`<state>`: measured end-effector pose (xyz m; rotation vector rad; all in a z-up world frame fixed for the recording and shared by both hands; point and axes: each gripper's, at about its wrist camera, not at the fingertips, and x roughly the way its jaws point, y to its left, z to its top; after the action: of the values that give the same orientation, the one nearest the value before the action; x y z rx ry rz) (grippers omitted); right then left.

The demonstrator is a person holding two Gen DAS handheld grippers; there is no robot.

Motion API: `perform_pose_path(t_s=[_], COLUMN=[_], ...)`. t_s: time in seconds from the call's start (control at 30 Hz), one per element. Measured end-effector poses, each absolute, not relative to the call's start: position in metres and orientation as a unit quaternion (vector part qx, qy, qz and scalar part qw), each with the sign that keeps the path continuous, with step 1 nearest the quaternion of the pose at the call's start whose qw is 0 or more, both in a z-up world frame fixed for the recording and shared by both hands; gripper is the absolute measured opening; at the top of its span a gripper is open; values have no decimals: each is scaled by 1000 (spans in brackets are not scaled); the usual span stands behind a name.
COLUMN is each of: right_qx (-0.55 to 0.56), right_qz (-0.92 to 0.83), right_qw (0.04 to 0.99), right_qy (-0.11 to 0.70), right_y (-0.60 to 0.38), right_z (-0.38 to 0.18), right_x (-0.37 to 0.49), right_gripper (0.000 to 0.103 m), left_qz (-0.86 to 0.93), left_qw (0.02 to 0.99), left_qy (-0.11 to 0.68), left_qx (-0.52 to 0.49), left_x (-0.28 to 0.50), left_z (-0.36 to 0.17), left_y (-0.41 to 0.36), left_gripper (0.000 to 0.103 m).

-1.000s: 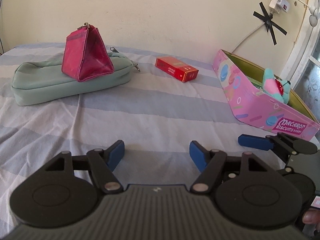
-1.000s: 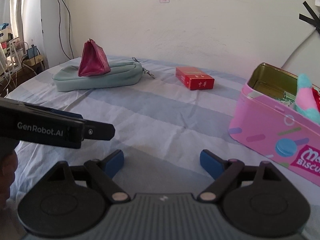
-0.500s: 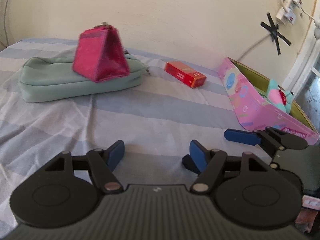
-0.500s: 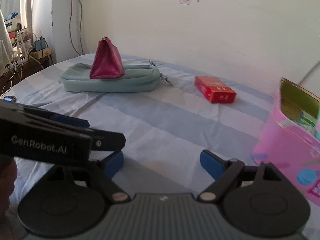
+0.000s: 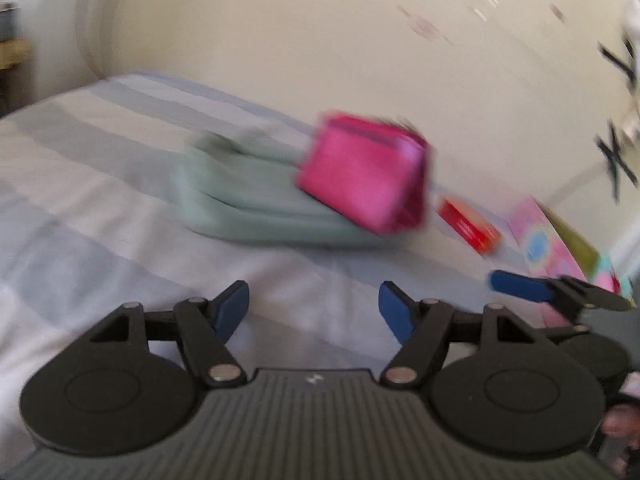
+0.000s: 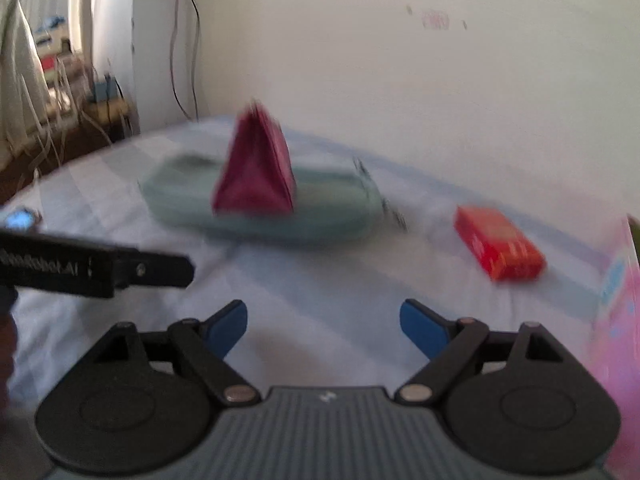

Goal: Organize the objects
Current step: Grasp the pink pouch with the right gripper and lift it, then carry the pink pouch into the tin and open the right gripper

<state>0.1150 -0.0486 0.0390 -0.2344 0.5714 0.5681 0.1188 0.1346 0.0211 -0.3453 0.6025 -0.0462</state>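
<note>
A magenta triangular pouch [image 5: 362,174] [image 6: 256,172] rests on a long pale green pouch [image 5: 256,204] [image 6: 260,204] on the striped bed. A red box [image 5: 468,224] [image 6: 500,242] lies to their right. A pink biscuit tin [image 5: 540,240] [image 6: 618,292] stands open at the far right. My left gripper [image 5: 312,312] is open and empty, low over the sheet. My right gripper [image 6: 322,326] is open and empty too. Each shows in the other's view, the right one [image 5: 516,286] beside the tin, the left one [image 6: 140,270] at the left. Both views are blurred.
The wall [image 6: 400,80] runs close behind the bed. Cables and a cluttered stand [image 6: 80,88] sit beyond the bed's left edge. A small blue-screened device [image 6: 20,220] lies on the sheet at far left. Black tape marks the wall [image 5: 616,152] at the right.
Both grippers have swung left and moved closer to the pouches, which now look larger and nearer the view's centre. The tin has slid towards the right edge. The jaws stay open.
</note>
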Motion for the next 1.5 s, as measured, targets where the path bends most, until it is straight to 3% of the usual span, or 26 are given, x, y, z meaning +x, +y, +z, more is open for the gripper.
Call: perform_pose_path(t_s=[0.17,0.23,0.3,0.33,0.37,0.53,0.63,0.93,1.03,1.1,1.23,1.37,1.4,1.43,1.5], right_qx=[-66,-68,-70,-67,-60,-41,-37,-51,-38,-32,9,22,24,26,23], right_qz=[315,316,316,320,319,320,323,256,206,172,151,168,175,181,188], right_qw=[923,922,917,910,907,905,899,910,926,937,943,942,941,940,937], right_qy=[211,211,231,255,267,277,294,321,313,302,295,289,287,287,294], right_y=[-30,-16,-3,1,2,-31,-74,-207,-250,-273,-305,-306,-303,-302,-297], right_z=[70,72,67,62,58,56,54,48,49,50,44,33,31,29,22], right_x=[126,135,150,160,164,138,101,-5,-29,-38,-51,-50,-47,-43,-37], right_gripper=[88,83,58,35,34,32,32,32,36,47,49,49,49,48,44], left_qz=[44,39,44,44,42,10,-47,-250,-311,-341,-387,-417,-419,-422,-407], left_qw=[946,940,941,943,944,948,953,943,922,910,888,870,867,863,870], left_qy=[256,264,261,261,261,247,222,213,229,237,250,262,268,274,272], left_qx=[-195,-212,-209,-204,-199,-198,-202,-56,-39,-23,-2,20,27,34,52], left_x=[113,115,114,115,115,112,102,76,78,81,86,75,73,72,69], left_z=[16,14,16,16,17,19,24,44,44,42,41,35,33,31,29], left_y=[154,159,158,155,154,150,146,28,-20,-47,-90,-114,-118,-122,-127], left_gripper=[74,73,73,73,73,74,81,81,81,82,89,84,79,65,60])
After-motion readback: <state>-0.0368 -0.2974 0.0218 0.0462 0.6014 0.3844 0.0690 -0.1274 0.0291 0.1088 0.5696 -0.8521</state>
